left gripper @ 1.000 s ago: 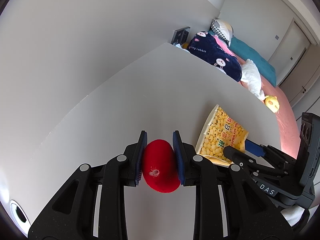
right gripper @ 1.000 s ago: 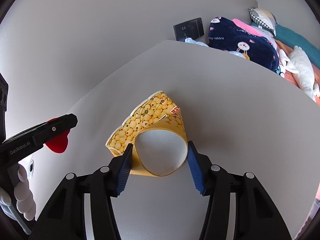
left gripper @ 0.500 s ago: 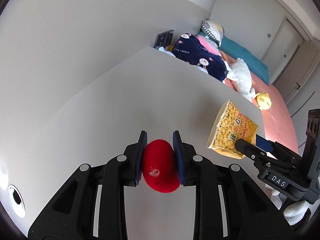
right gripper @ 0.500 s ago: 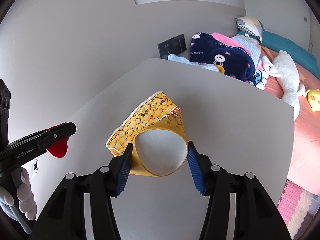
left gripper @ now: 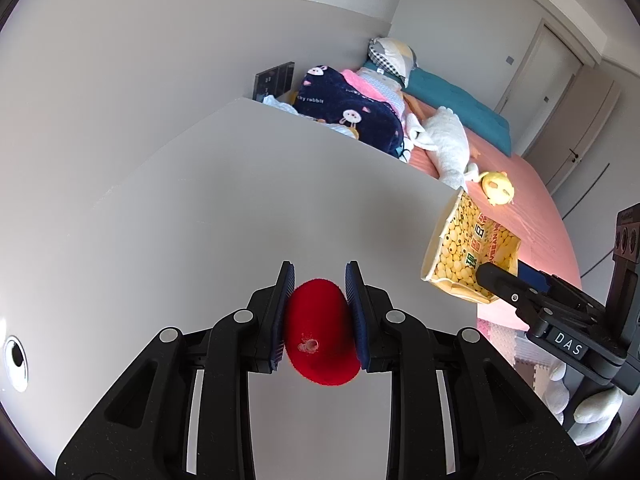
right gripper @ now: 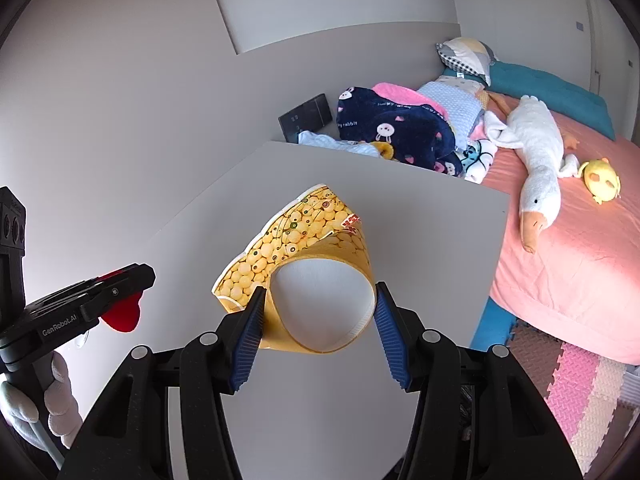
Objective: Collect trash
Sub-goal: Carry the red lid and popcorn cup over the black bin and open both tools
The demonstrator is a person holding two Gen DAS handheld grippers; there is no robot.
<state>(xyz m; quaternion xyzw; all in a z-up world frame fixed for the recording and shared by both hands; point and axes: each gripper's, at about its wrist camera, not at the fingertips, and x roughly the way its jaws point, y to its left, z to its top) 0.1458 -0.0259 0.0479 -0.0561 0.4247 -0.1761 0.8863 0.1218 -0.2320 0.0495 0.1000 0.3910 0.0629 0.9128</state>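
Observation:
My left gripper [left gripper: 320,312] is shut on a red fuzzy ball-like piece [left gripper: 320,340] and holds it above the grey table [left gripper: 240,208]. My right gripper [right gripper: 318,320] is shut on a crushed yellow paper cup [right gripper: 304,248] with a corn pattern, bottom toward the camera, held above the table. The cup also shows at the right of the left wrist view [left gripper: 468,252], beyond the table's right edge. The red piece shows at the left of the right wrist view [right gripper: 122,312].
The grey table [right gripper: 420,232] meets a grey wall on the left and has a cable hole [left gripper: 17,356]. A bed with a pink sheet [right gripper: 580,260], navy blanket [right gripper: 396,128], white goose toy [right gripper: 536,148] and yellow plush [right gripper: 602,180] lies beyond. Foam mats [right gripper: 580,380] cover the floor.
Both grippers have risen and pulled back from the table with their loads still held. The table looks smaller and more of the bed and floor shows.

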